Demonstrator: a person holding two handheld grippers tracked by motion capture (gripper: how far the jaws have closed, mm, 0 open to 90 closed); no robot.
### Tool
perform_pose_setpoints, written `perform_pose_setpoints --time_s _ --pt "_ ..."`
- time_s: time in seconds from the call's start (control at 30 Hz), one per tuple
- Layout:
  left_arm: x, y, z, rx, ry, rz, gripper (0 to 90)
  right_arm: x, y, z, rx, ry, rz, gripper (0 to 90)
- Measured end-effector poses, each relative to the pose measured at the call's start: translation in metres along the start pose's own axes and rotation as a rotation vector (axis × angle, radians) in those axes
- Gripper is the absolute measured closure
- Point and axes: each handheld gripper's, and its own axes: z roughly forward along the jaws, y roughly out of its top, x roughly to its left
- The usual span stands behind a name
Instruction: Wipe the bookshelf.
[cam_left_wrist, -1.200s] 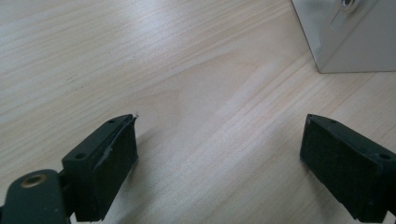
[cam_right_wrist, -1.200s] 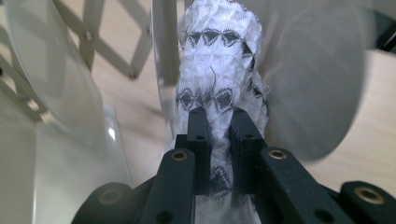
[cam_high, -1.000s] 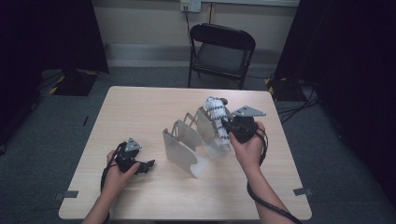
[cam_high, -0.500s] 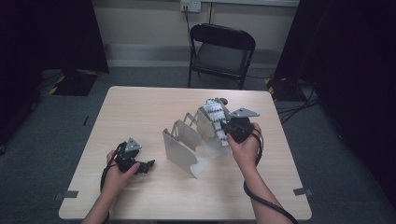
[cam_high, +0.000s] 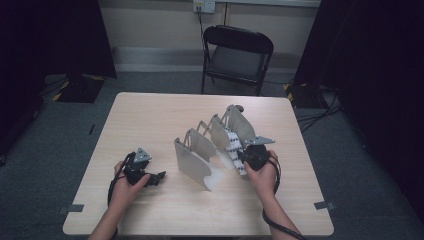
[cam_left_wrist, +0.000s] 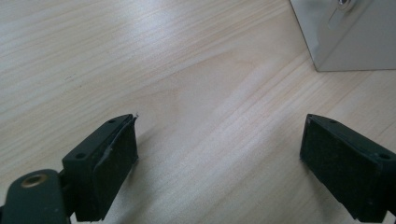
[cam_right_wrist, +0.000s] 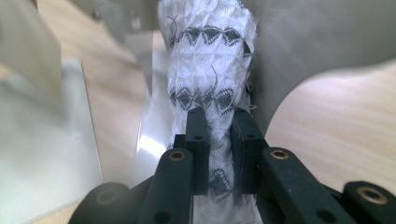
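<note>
A metal rack (cam_high: 197, 159) with several upright divider plates stands mid-table. A folded white cloth with black diamond patterns (cam_high: 233, 147) sits in a slot between two of its plates. My right gripper (cam_high: 246, 156) is shut on this cloth (cam_right_wrist: 210, 65), pinching its near edge between both pads (cam_right_wrist: 198, 140) low between the plates. My left gripper (cam_high: 154, 177) rests on the table left of the rack, held by a hand. Its jaws stand wide open over bare wood (cam_left_wrist: 219, 144), with the rack's front corner (cam_left_wrist: 345, 37) just beyond.
The wooden table (cam_high: 150, 115) is bare at its left and far side. A black folding chair (cam_high: 235, 55) stands behind the far edge. Cables trail from both grippers toward the near edge. Dark curtains hang on both sides.
My right gripper has sunk with the cloth, from above the rack down into a slot between its plates. The left gripper has stayed in place.
</note>
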Motion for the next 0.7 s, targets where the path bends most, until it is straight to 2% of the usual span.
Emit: perform_pose_setpoints --time_s 0.1,0.17,0.23,0.3,0.37,0.5,0.53,0.6,0.7 --pt "0.000 0.000 0.000 0.000 -0.001 0.001 10.9 0.004 -0.008 0.004 0.010 0.044 0.004 74.7" --pt "0.000 0.000 0.000 0.000 0.000 0.000 10.9 0.007 -0.009 0.005 0.002 0.070 -0.013 67.3" --pt "0.000 0.000 0.000 0.000 0.000 0.000 10.8 0.008 -0.006 0.002 -0.021 0.072 -0.021 60.1" --pt "0.000 0.000 0.000 0.000 0.000 0.000 10.9 0.009 -0.001 -0.002 -0.057 0.089 -0.010 60.2" --pt "0.000 0.000 0.000 0.000 -0.001 0.000 10.9 0.009 0.003 -0.005 -0.070 0.084 -0.011 61.8" --pt "0.000 0.000 0.000 0.000 0.000 0.000 10.9 0.010 -0.001 0.001 -0.022 0.085 -0.030 70.3" --pt "0.000 0.000 0.000 0.000 0.000 0.000 10.8 0.011 -0.004 0.003 -0.012 0.098 -0.034 73.0" --pt "0.000 0.000 0.000 0.000 0.000 0.000 10.9 0.015 -0.012 0.009 0.009 0.110 -0.036 73.1" --pt "0.000 0.000 0.000 0.000 0.000 0.000 10.8 0.018 -0.021 0.014 -0.003 0.122 -0.016 70.9"
